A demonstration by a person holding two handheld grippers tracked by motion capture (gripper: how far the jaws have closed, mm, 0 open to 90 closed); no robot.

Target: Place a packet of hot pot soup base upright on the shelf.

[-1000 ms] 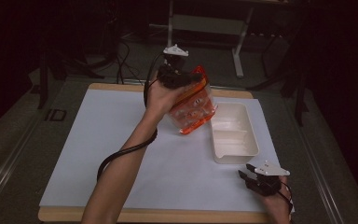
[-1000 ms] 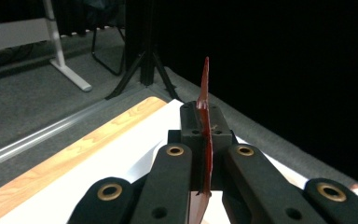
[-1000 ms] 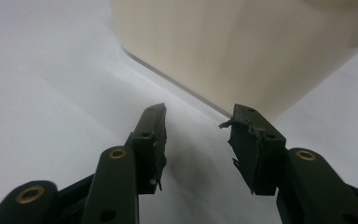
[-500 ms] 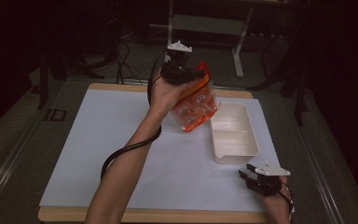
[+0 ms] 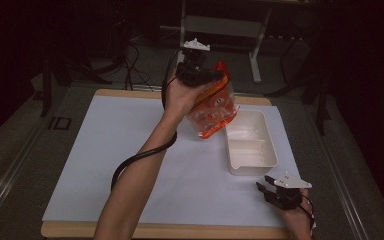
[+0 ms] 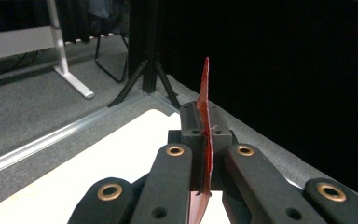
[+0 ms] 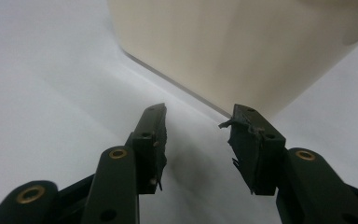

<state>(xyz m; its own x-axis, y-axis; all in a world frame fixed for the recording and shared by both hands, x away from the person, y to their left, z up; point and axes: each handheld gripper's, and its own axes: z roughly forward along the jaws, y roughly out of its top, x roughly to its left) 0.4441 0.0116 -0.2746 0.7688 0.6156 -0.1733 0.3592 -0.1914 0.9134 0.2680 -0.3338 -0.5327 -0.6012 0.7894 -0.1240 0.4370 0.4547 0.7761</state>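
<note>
Left tongs [image 5: 203, 75] clamped on orange bag [image 5: 214, 107] edge, held tilted over white tray [image 5: 252, 167]; right tongs [image 7: 198, 122] wide, idle on tabletop [image 5: 130, 150]; tip slowly, keep mouth over tray.

A wooden table [image 5: 70, 227] carries a white sheet [image 5: 130, 150] that covers nearly all of its top, and a cream rectangular tray [image 5: 250, 142] stands on that sheet toward the right side, about midway between near and far.
</note>
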